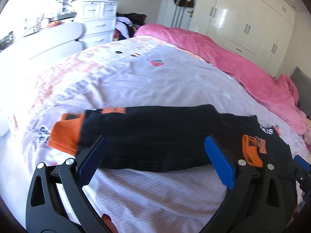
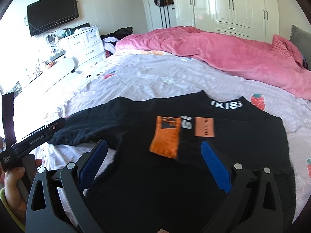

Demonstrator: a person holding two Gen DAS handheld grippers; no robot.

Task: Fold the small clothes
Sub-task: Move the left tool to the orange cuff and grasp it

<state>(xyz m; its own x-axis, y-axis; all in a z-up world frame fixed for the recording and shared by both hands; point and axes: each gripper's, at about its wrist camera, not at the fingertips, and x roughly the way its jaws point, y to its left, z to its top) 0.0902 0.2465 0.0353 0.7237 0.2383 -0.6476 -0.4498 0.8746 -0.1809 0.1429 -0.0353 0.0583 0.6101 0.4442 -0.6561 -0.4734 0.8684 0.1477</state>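
Left gripper [image 1: 155, 161]: jaws are spread wide, nothing is held between the blue pads [image 1: 91, 165]. Right gripper [image 2: 153, 163]: likewise wide open and empty.

The black garment [image 2: 147, 174] is laid flat on the pale bedsheet [image 1: 155, 203], with orange cuffs [image 2: 165, 137] folded onto its middle and white lettering at the collar. Seen from the left wrist, a black sleeve [image 1: 155, 134] is stretched crosswise just ahead of the open jaws, its long axis running left to right, its orange cuff [image 1: 66, 137] at the far left. The near hem is spanned by the left fingertips, so the left gripper is judged nearer to this fold edge. The right gripper is held over the body of the garment.

Further back a pink duvet [image 2: 223, 56] is heaped; beyond it white wardrobes [image 2: 233, 5] are seen.
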